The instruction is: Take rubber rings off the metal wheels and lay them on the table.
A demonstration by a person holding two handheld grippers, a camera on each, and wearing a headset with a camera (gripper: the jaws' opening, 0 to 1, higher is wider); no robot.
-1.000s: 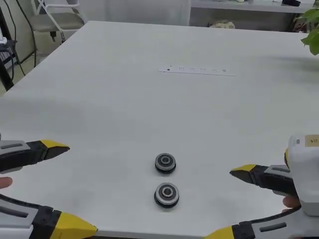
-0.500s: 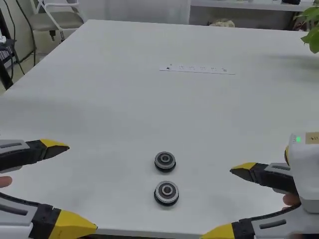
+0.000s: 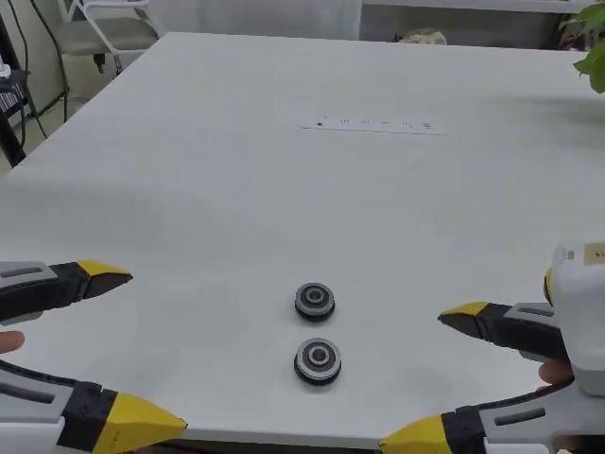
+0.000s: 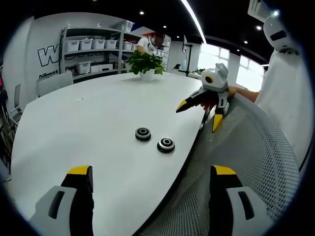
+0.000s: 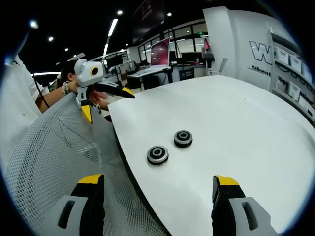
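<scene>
Head view: near wheel (image 3: 318,361), far wheel (image 3: 315,301) on table (image 3: 284,189).

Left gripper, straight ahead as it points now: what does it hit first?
Likely the near-edge wheel, roughly centred ahead of the left gripper's open jaws. Height over the table is unclear, so it might pass above it.

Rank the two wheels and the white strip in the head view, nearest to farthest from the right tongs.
1. Near wheel, left of the right tongs.
2. Far wheel, just behind the first.
3. White strip, far back beyond both.
</scene>
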